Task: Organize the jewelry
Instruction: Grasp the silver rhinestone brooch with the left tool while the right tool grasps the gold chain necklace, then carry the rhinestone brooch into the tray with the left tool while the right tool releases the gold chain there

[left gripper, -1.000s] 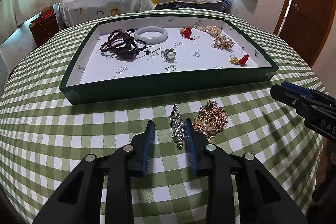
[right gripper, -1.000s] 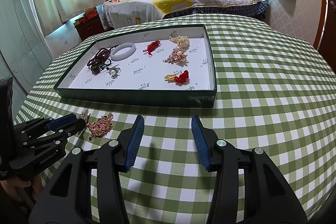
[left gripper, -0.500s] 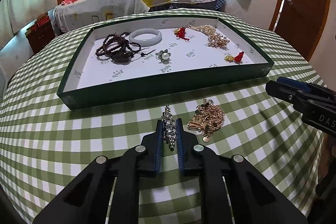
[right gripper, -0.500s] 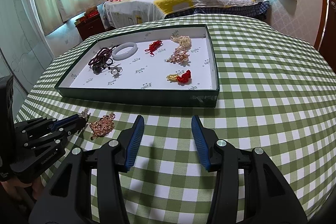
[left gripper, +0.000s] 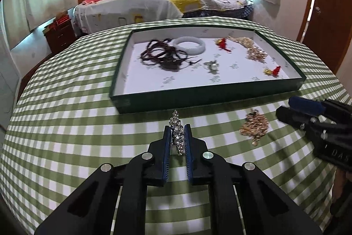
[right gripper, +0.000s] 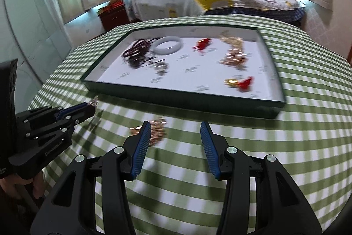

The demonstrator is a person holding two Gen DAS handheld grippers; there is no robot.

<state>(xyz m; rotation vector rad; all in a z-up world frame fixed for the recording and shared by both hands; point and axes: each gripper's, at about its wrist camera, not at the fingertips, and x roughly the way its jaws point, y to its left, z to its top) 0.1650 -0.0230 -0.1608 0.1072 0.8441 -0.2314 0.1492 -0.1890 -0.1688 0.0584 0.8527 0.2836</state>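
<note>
While the left tongs (left gripper: 177, 133) stayed clenched on the rhinestone clip (left gripper: 177, 132), we saw its sparkling tip poking out past the blue pads (left gripper: 166, 142), lifted just above the checked desk (left gripper: 88, 124). From the left wrist view, the green tray (left gripper: 198, 98) sat at twelve o'clock of the clip, close beyond it. Inside the tray lay a tangle of dark beads (left gripper: 162, 54) toward ten o'clock, a pale bangle (left gripper: 189, 46) touching the beads at their one o'clock side, a small pearl flower (left gripper: 211, 65) near the middle, a red knot (left gripper: 223, 44) at twelve o'clock, a pearl cluster (left gripper: 253, 50) at two o'clock and a gold and red charm (left gripper: 272, 71) at four o'clock.

On the desk outside the tray, a gold chain heap (left gripper: 254, 126) rested at three o'clock of the clip, well apart from it. Our right tongs (right gripper: 176, 142) were released, with nothing between the pads; in the right wrist view the gold chain heap sat partly hidden behind the left pad (right gripper: 140, 144), at about ten o'clock of the gap. That view was blurred. At nine o'clock there we also caught the left tongs from the side, and a hand (right gripper: 17, 186) gripping their handle.
</note>
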